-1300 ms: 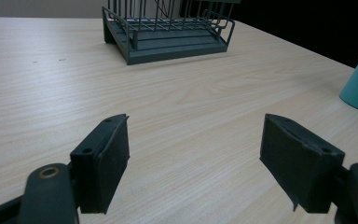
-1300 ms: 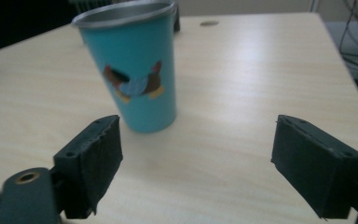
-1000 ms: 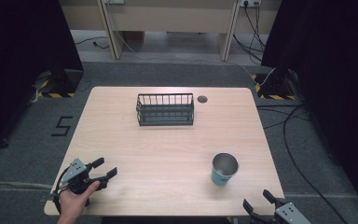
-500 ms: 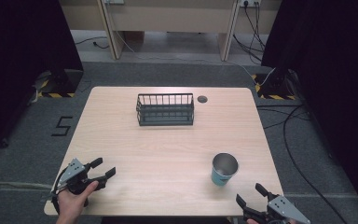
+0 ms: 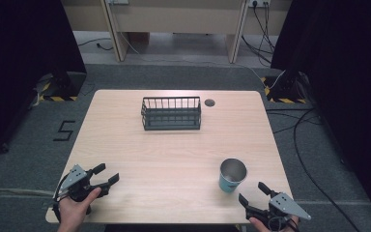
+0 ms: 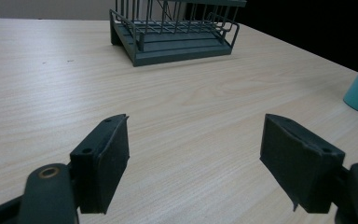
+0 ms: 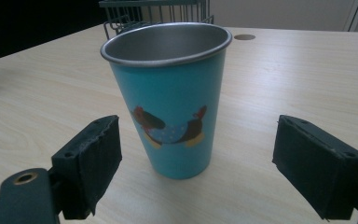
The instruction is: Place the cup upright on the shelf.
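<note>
One cartoon dog (image 7: 170,125) on cup (image 7: 168,98)

A teal cup (image 7: 171,100) stands upright on the pale wooden bench (image 5: 174,154), near the front right corner. Its body tapers from a wide mouth to a narrower base, and the inside is bare silver metal with a rolled rim. A printed cartoon figure in red, blue and dark brown runs across the side turned toward the right tool view. The mouth is open and faces straight up; no contents can be made out from above. In the high view the cup (image 5: 232,175) sits well apart from the bench's far edge.
</note>
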### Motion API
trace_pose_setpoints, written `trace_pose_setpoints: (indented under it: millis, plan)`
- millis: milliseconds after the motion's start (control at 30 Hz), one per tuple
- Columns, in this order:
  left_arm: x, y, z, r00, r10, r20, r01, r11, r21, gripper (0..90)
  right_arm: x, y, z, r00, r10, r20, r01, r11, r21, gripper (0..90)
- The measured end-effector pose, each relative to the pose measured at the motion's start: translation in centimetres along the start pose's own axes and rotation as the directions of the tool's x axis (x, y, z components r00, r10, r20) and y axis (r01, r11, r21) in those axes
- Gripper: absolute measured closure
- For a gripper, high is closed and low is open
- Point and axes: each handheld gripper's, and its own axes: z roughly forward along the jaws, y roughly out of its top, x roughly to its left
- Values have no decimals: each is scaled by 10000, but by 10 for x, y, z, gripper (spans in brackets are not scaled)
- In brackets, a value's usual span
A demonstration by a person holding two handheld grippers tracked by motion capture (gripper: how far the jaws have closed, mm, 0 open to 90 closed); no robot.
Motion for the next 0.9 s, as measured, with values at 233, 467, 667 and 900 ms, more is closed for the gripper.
trace_pose_setpoints:
  millis: [233,467,667,900]
  plan:
    - [0,0,0,10000,-30,3,30,10000,-25,233,4,5,16,9995,-149,-272,152,9998,106,159]
    - [0,0,0,10000,-2,12,2,10000,-19,234,6,12,28,9989,-215,-419,219,9997,75,156]
    - [0,0,0,10000,-25,20,25,10000,-46,233,8,15,40,9987,-263,-434,268,9996,109,155]
    - [0,1,0,10000,-9,26,9,10000,-42,233,11,18,51,9984,-358,-441,365,9992,147,150]
